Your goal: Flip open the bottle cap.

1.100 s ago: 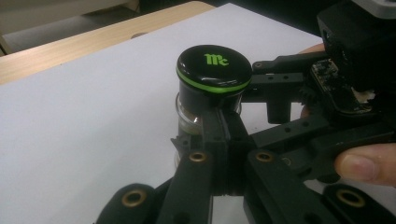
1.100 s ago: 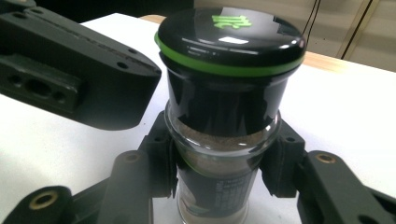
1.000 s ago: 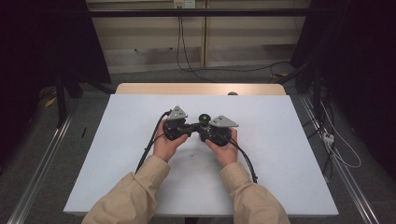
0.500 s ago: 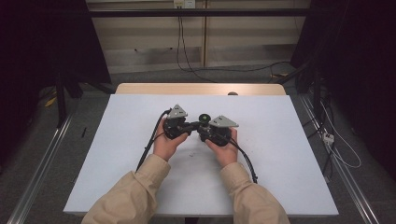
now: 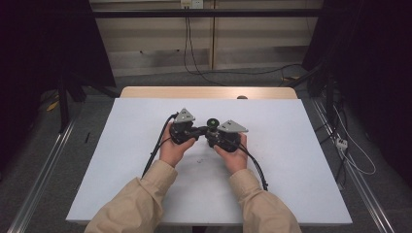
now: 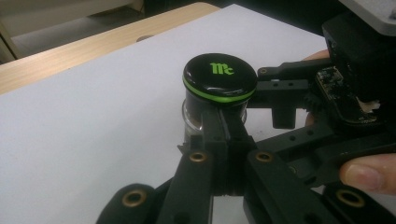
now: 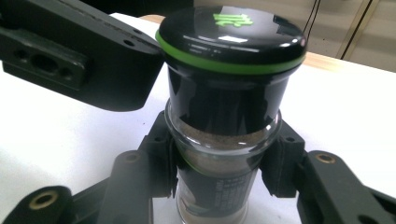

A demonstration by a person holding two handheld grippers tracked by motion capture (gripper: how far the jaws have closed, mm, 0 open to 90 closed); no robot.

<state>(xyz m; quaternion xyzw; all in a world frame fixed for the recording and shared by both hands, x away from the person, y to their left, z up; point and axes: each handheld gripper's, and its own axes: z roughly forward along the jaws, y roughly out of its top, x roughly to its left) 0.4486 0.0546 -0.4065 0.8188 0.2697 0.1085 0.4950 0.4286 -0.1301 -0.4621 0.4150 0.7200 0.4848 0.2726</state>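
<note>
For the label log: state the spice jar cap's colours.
Black cap with green ring and green logo; clearest in the right gripper view.

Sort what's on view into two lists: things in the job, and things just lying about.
In the job:
- spice jar with black, green-ringed lid
- right gripper, shut on the jar's glass body
- left gripper, jaws closed against the jar

Lying about:
- white table
- floor cables

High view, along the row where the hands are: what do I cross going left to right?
Left cable → left hand with left tongs → spice jar with black green-ringed lid → right tongs in right hand → right cable.
</note>
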